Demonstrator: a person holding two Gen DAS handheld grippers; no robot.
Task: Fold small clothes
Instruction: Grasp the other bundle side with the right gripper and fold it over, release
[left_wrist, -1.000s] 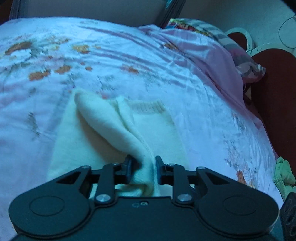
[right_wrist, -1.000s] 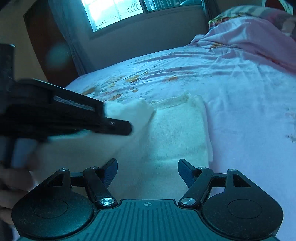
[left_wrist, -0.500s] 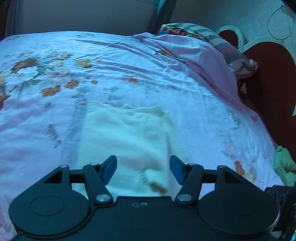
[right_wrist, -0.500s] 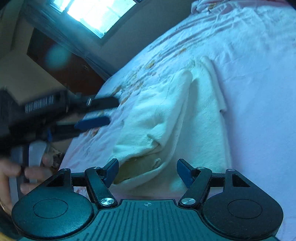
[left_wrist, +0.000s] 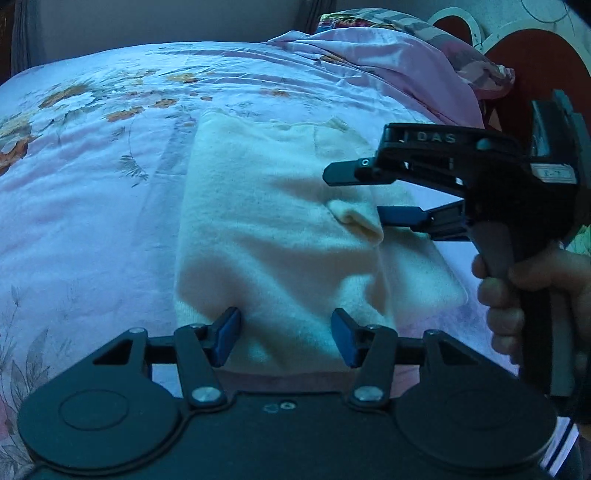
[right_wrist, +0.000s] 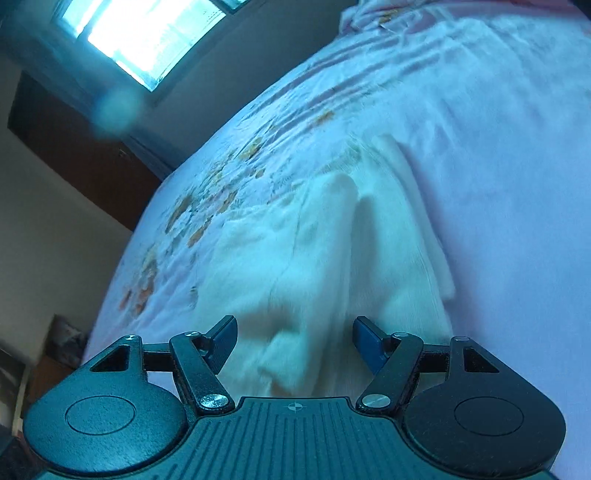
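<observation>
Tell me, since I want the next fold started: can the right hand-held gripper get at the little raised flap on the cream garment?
Probably yes. The right hand-held gripper has its closing jaws on either side of the raised flap on the cream garment, and nothing lies between.

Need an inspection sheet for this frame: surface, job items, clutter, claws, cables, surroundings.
Surface: floral bedsheet, wrinkled.
Job's things: cream garment, partly folded, a small fold raised near its right side.
Clutter: pink blanket at the bed's far end.
Claws: left claw closing, pads not pressing, over the garment's near edge; right claw closing around the raised fold, no grip yet.
Cables: thin cord on wall.
Surroundings: window, dark headboard.
</observation>
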